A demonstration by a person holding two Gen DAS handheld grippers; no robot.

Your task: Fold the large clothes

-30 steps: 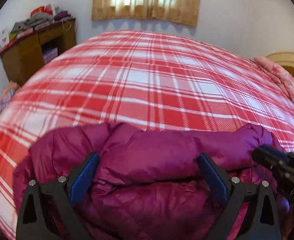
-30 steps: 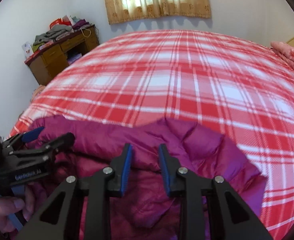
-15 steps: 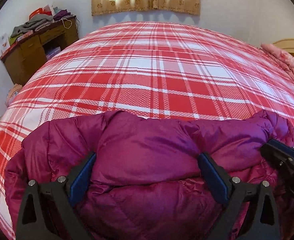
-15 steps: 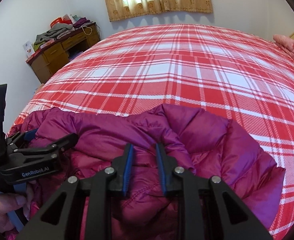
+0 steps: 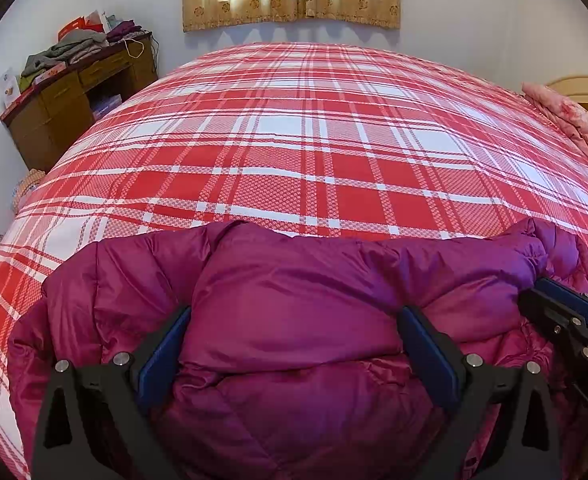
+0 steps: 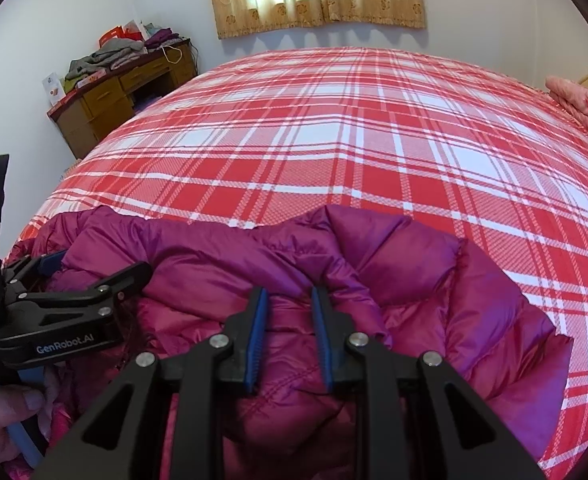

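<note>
A magenta puffer jacket (image 5: 294,320) lies bunched at the near edge of a red plaid bed (image 5: 314,152). The left gripper (image 5: 294,344) stands spread wide around a thick padded roll, though whether its pads press it cannot be told. The right gripper (image 6: 288,336), to its right, is nearly closed, pinching a fold of fabric. The jacket looks light, soft, springy and slick, so seams and hems likely offer the surest hold.

Glossy quilted magenta down jacket (image 5: 294,300) lies on the bed's matt woven plaid cover (image 5: 314,152); matt black plastic tools, brown wooden desk (image 5: 74,96).
</note>
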